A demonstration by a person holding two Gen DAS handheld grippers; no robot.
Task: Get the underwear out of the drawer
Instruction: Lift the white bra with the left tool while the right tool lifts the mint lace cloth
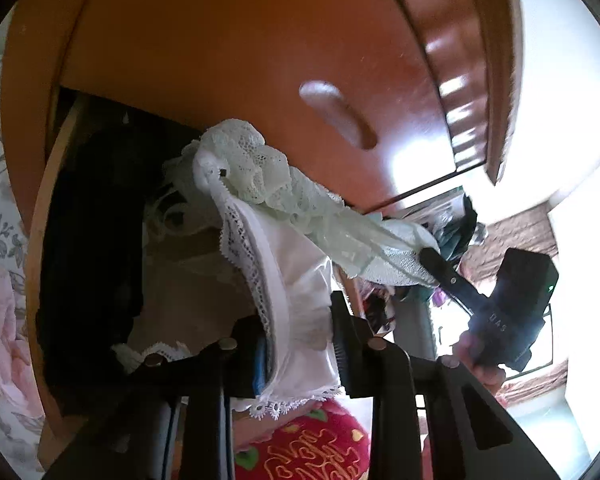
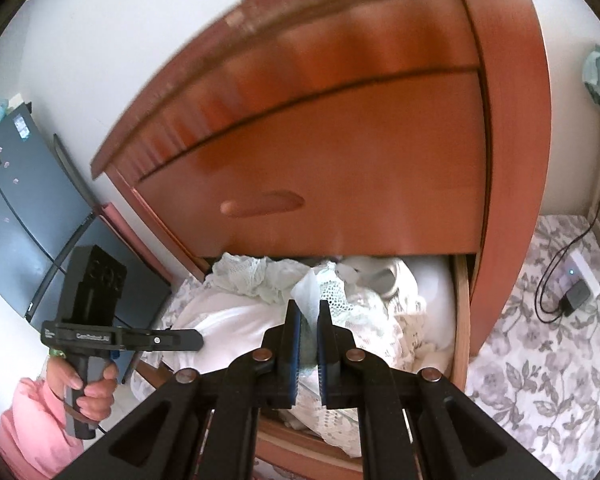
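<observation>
Right tool clamped on pale lace underwear, left tool pinching white underwear (lace-trimmed)

You're in a home bedroom — a reddish wooden dresser with its bottom drawer pulled open on lace underwear, a floral bedspread just beside it with a charger lying on top, and a window bright behind.
</observation>
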